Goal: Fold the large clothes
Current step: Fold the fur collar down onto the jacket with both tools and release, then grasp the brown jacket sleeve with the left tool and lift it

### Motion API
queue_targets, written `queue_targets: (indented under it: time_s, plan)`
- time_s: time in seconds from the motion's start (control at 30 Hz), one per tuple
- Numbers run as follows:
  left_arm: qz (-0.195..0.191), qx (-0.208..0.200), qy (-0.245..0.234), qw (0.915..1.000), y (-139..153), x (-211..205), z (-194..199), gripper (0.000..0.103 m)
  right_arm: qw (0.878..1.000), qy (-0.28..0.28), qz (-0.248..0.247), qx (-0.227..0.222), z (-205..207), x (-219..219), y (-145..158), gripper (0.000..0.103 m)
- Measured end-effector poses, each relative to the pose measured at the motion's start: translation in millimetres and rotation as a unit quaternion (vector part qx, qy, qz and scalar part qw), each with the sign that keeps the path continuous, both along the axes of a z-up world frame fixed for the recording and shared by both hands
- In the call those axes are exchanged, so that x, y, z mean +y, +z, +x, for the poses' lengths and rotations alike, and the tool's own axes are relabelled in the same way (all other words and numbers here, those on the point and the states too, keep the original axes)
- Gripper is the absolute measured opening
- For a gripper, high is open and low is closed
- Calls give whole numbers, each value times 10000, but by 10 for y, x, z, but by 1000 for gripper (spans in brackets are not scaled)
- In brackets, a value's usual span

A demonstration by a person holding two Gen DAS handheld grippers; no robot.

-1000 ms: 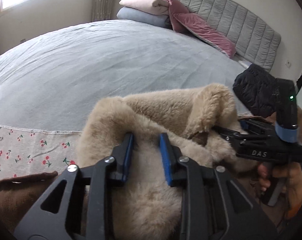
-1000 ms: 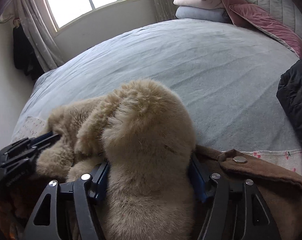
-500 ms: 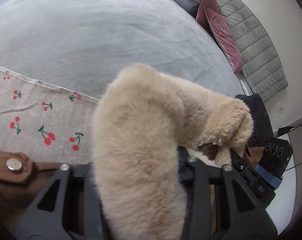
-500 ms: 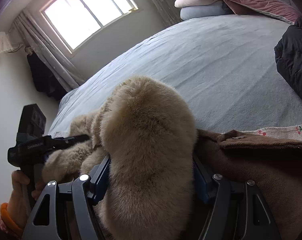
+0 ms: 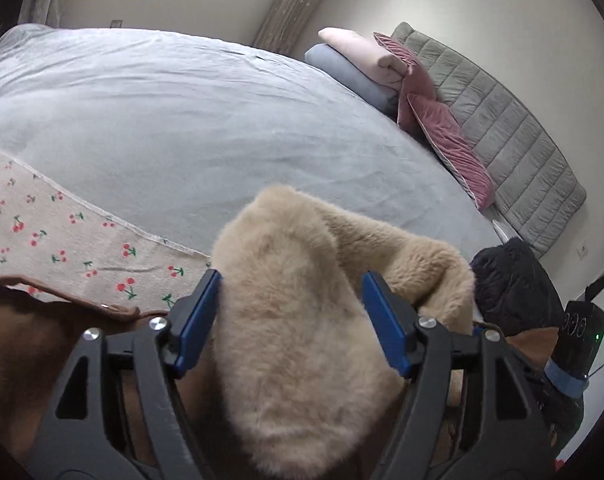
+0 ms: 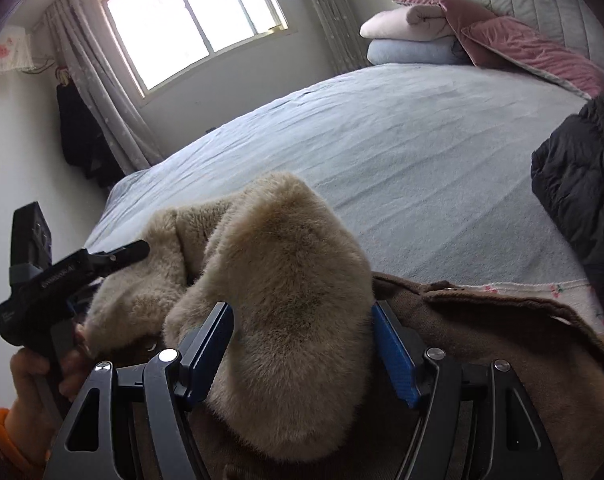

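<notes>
The left gripper point(image 5: 292, 316) was opening, its jaws wider than a second before around the fur collar point(image 5: 302, 320), which the wide-set right gripper point(image 6: 302, 344) also straddled, the coat point(image 6: 501, 344) bunched beside the cherry-print sheet point(image 5: 62, 232), folding barely begun.

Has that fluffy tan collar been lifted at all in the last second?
Yes. In the right wrist view the tan collar, between the right gripper fingers, now reaches higher against the grey bedspread, and the window shows more fully.
</notes>
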State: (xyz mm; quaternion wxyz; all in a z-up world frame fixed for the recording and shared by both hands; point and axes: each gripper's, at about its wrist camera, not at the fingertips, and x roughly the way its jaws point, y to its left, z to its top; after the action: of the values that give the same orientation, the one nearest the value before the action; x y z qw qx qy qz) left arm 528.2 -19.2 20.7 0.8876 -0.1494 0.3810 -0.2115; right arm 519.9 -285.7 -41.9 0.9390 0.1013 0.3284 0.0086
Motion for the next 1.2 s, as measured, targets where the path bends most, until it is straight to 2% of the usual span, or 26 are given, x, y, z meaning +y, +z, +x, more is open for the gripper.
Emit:
queue_targets:
  time_s: [0.07, 0.13, 0.2, 0.23, 0.27, 0.33, 0.4, 0.47, 0.53, 0.67, 0.8, 0.9, 0.97, 1.03, 1.1, 1.2]
  plan:
    - [222, -178, -293, 9992, 115, 1, -161, 72, 9999, 94, -86, 25, -64, 73, 76, 72]
    - [474, -240, -692, 9962, 89, -125, -282, 72, 9997, 222, -103, 66, -124, 178, 97, 72]
    - [968, -28, -942, 9908, -183, -328, -303, 72, 9991, 258, -212, 260, -61, 276, 15, 72]
    - [1269, 13, -957, 9873, -374, -397, -284, 79, 9986, 202, -294, 399, 2, 304, -65, 72]
    - [1454, 144, -954, 9847, -536, -448, -247, 81, 9973, 83, -388, 612, 97, 316, -195, 72]
    - [1182, 160, -805, 9896, -481, -385, -238, 81, 9950, -116, -407, 900, 235, 286, -456, 72]
    - [809, 403, -628, 9939, -409, -273, -270, 81, 9962, -132, -392, 767, 167, 303, -397, 72]
    - [658, 570, -566, 9946, -329, -148, -392, 81, 9971, -81, -37, 757, 30, 269, -296, 72]
    - [643, 428, -521, 9957, -223, -1, -614, 82, 9973, -53, 128, 722, -149, 237, -205, 72]
    - [921, 236, -157, 9953, -45, 393, -1010, 89, 9955, 58, -42, 949, -441, 278, -227, 72]
    - [843, 354, 238, 9955, 76, 902, -1215, 92, 9931, 78, -85, 1164, -562, 444, -396, 73]
    - [617, 564, 603, 9947, 147, 1367, -1367, 92, 9925, 295, -96, 1185, -756, 703, -381, 74]
    - [496, 618, 943, 9924, 171, 1796, -1503, 92, 9905, 571, 237, 1224, -930, 828, -296, 74]
    - [410, 717, 1369, 9871, 175, 2223, -1602, 93, 9892, 662, 369, 1255, -1107, 936, -217, 74]
    - [222, 922, 1782, 9794, 131, 2663, -1654, 93, 9899, 584, 182, 1281, -1298, 1015, -150, 74]
    - [-410, 1245, 2284, 9647, -18, 3287, -1751, 93, 9900, 452, -44, 1339, -1597, 1117, -67, 74]
